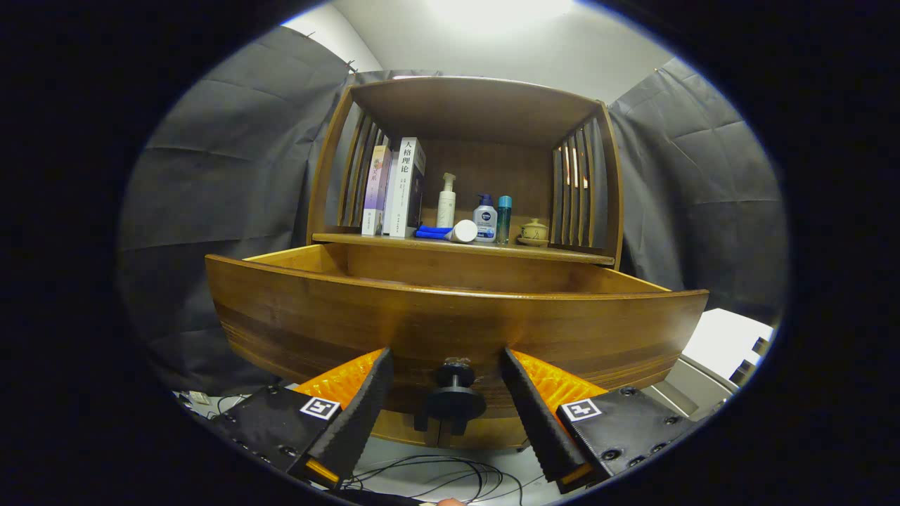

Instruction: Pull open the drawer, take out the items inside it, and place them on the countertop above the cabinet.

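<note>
Dark cloth walls close in behind a wooden cabinet (464,176); its countertop (562,254) carries upright books (397,186), a white pump bottle (446,202), a blue tube with a white cap (450,231) lying flat, a dark-capped lotion bottle (485,219), a slim teal bottle (505,219) and a small lidded ceramic cup (534,232).

Drawer (457,323) stands pulled out toward the camera, front panel close ahead. Its dark round knob (454,400) sits between the fingers. Gripper (446,365) spread wide, both fingers apart from the knob, gripping nothing.

Inside of the drawer hidden by its tall front; contents cannot be told from this angle.

Judgement: the pull looks done or nearly so; retrieval comes next. To do it well, back straight off the knob without snagging it, rise above the front edge, tilt down to sight the interior before reaching in. Keep fingers spread until an item is squarely between them. Bare countertop lies between the cup and the right slats.
</note>
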Available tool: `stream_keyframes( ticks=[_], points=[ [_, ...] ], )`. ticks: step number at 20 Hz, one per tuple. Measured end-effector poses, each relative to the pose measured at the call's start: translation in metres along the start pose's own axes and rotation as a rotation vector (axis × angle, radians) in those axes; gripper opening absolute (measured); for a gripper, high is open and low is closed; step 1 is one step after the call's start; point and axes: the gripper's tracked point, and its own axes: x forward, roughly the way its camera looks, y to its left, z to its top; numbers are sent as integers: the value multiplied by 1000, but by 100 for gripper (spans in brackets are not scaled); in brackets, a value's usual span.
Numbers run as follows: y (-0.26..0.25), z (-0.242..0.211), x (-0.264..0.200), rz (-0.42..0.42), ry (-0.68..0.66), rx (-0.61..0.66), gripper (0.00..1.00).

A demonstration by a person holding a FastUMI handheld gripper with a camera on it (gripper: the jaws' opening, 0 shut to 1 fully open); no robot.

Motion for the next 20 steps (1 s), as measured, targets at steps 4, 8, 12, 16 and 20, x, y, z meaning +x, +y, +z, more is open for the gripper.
stream_keyframes(
  ticks=[4,8,12,16,20],
  points=[
    [0,2,8,2,0,11,99],
    [0,6,22,4,4,19,99],
    [-1,11,42,5,17,31,98],
    [-3,12,66,1,22,35,98],
    [-3,16,80,-16,15,36,98]
  ],
)
